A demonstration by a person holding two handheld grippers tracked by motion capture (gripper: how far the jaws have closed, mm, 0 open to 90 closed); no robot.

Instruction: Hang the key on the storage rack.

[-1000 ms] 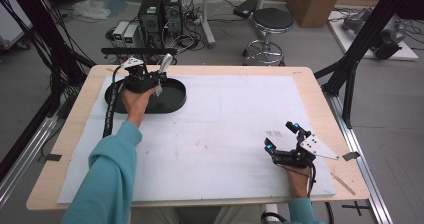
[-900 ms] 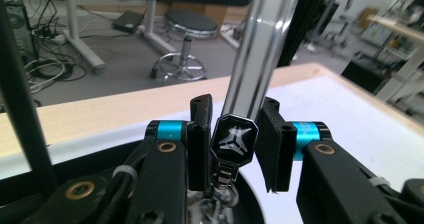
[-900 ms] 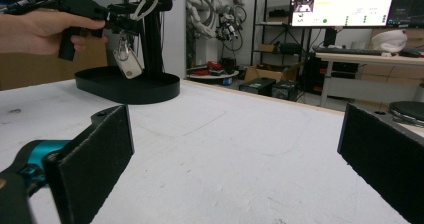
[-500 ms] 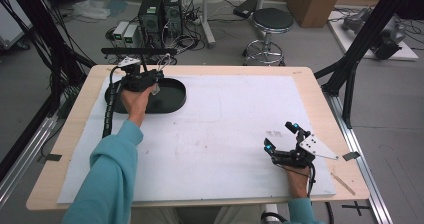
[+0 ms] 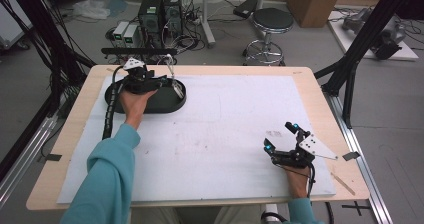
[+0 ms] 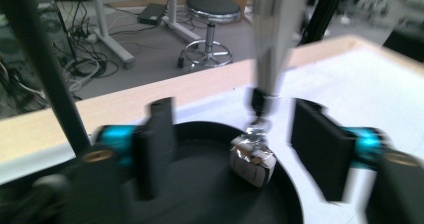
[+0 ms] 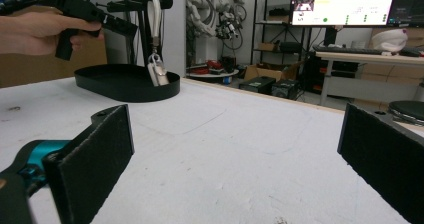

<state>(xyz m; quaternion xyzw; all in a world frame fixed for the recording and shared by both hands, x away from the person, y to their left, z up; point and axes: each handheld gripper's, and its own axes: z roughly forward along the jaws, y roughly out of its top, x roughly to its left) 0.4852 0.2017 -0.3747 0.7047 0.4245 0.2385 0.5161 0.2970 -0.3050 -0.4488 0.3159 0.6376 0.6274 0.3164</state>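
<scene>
A black oval tray (image 5: 159, 104) lies at the table's far left, under a black stand's crossbar (image 5: 137, 50). From the bar a pale strap (image 6: 272, 34) hangs down, and a small silvery pendant (image 6: 252, 160) on its clip rests inside the tray (image 6: 200, 184). My left gripper (image 6: 235, 118) has just been opening its jaws. The pendant hangs between the pads without touching them. From above, the left gripper (image 5: 170, 85) points right over the tray, beside the pendant (image 5: 176, 89). My right gripper (image 5: 280, 136) rests open near the front right, with nothing between its pads (image 7: 97, 156).
A white mat (image 5: 225, 134) covers most of the wooden table. The right gripper view shows the tray (image 7: 125, 86), strap (image 7: 155, 11) and left gripper (image 7: 122, 34) far off. Beyond the far edge stand a stool (image 5: 271, 21) and computer boxes (image 5: 160, 9).
The left gripper's jaws stand wider apart around the pendant than before. Both hands have kept their places.
</scene>
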